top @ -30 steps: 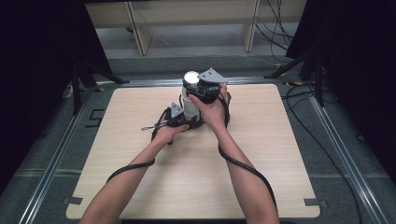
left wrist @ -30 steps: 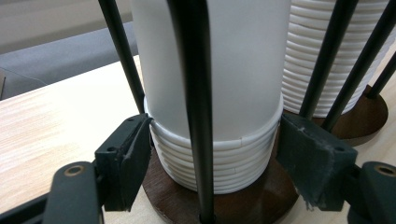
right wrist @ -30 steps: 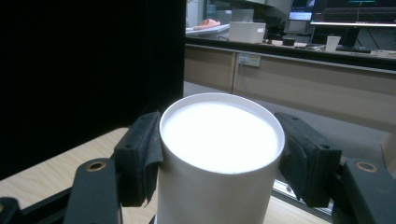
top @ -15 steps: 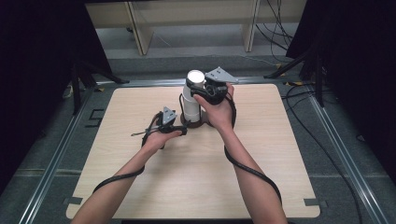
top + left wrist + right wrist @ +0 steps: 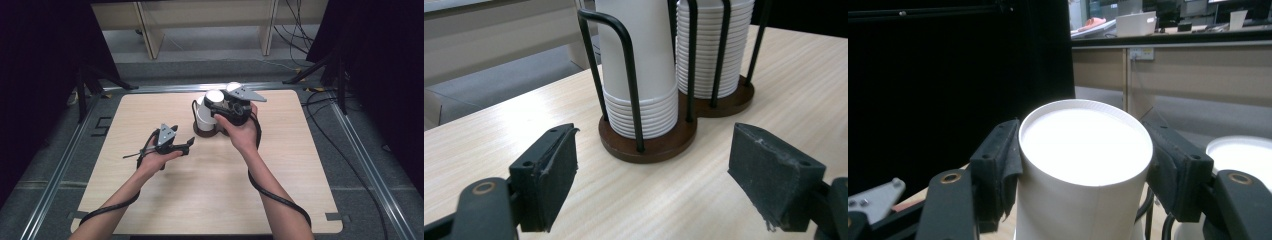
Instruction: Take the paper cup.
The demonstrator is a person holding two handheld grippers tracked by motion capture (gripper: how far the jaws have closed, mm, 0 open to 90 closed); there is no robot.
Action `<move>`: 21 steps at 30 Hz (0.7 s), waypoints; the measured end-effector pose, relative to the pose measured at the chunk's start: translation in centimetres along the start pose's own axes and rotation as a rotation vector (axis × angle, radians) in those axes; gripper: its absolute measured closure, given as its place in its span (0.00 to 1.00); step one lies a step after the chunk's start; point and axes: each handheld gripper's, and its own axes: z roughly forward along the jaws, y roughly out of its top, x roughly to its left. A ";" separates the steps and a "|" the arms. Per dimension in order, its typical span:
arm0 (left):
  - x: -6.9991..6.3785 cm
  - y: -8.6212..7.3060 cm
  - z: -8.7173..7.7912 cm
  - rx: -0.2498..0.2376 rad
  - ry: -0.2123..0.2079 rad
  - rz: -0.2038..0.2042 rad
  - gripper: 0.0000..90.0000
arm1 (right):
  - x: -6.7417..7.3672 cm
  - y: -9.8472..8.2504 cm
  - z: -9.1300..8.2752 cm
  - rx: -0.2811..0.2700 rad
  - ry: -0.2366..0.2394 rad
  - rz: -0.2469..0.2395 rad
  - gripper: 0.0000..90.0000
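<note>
The right gripper [image 5: 220, 106] pinches the top paper cup [image 5: 1085, 165] of the near stack [image 5: 640, 70] — one pad on each side of its upturned base. Two stacks stand upside down in one dark wooden holder [image 5: 649, 142] near the far middle of the table [image 5: 210, 200]; black wire posts [image 5: 626, 65] rise around them, close beside the gripped cup. The second stack [image 5: 714, 47] stands just behind. The left gripper [image 5: 187, 143] hovers apart at the left — jaws spread, nothing between them.
</note>
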 end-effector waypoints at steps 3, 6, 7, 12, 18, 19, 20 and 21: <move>-0.3 -0.2 -1.3 -0.004 -0.007 0.010 0.21 | -0.1 -0.9 -0.8 0.011 0.005 0.025 0.39; -0.4 -0.3 -1.8 -0.008 -0.006 0.011 0.20 | 0.0 -1.5 -1.2 0.013 0.013 0.058 0.39; -0.5 -0.4 -2.4 -0.013 -0.007 0.004 0.18 | -0.1 -2.0 -1.6 0.017 0.013 0.075 0.39; -0.6 -0.7 -3.3 -0.019 -0.005 0.012 0.17 | -0.5 -3.3 -2.3 0.036 0.003 0.093 0.39; -0.7 -0.7 -4.0 -0.023 -0.003 0.007 0.16 | -0.7 -4.7 -3.1 0.057 0.005 0.122 0.39; -0.7 -0.7 -4.2 -0.025 0.002 0.006 0.16 | -0.8 -4.9 -3.2 0.063 0.003 0.128 0.39; -0.7 -0.7 -4.2 -0.025 0.002 0.006 0.16 | -0.8 -4.9 -3.2 0.063 0.003 0.128 0.39; -0.7 -0.6 -4.4 -0.027 0.001 0.008 0.16 | -0.9 -5.3 -3.3 0.069 -0.009 0.126 0.39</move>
